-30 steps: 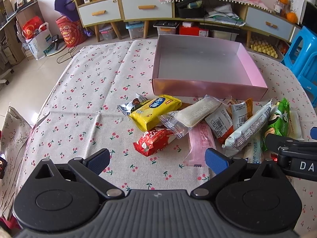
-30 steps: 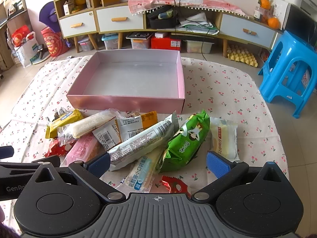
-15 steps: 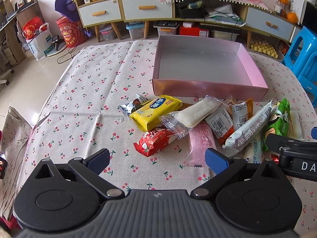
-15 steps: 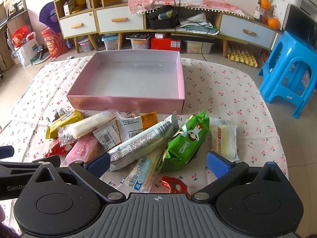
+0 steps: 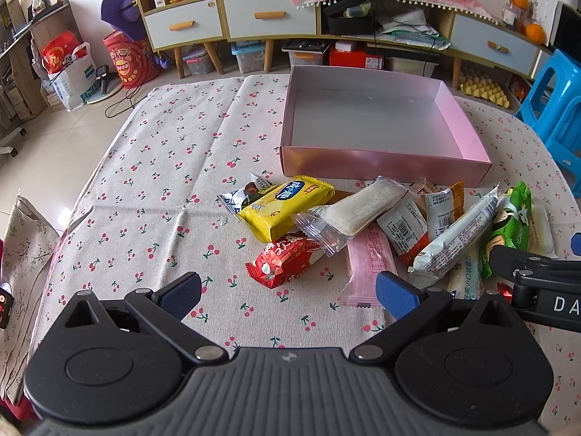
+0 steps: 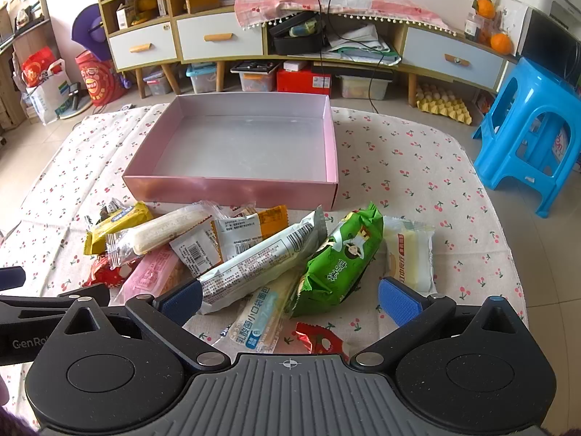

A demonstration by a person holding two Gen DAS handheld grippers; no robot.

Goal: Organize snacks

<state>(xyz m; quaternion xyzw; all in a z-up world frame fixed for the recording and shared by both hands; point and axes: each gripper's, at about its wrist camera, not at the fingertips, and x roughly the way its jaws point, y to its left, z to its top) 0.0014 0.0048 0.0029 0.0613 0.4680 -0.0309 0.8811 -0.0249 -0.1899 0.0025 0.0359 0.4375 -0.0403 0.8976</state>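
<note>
Snacks heaped in a loose row on the cherry-print cloth [image 5: 152, 167], just in front of the pink box [image 6: 232, 187], whose floor shows bare. From the left: small dark-and-white pack [image 5: 241, 194] partly under the yellow pack [image 5: 287, 205]; red pack [image 5: 287, 261] below that; clear-wrapped white bar [image 5: 357, 209] lying across the pink pack [image 5: 366, 265]. Further right: two white packs with orange edges [image 6: 250, 230], long white bar [image 6: 261, 261] slanting over them, green bag [image 6: 343, 259] beside it, pale yellow pack [image 6: 410, 254] at the far right. Nearest the right gripper: slim pale pack with blue print [image 6: 261, 321] and a red foil scrap [image 6: 319, 338]. Left gripper [image 5: 288, 296] wide open, holding nothing, poised low over bare cloth just short of the red and pink packs. Right gripper [image 6: 290, 299] also spread wide and empty, its blue pads [image 6: 397, 303] flanking the near ends of the long bar and green bag; whether touching them, cannot tell. Beyond the table: cabinet with drawers [image 6: 218, 41], blue stool [image 6: 537, 138], floor clutter.
</note>
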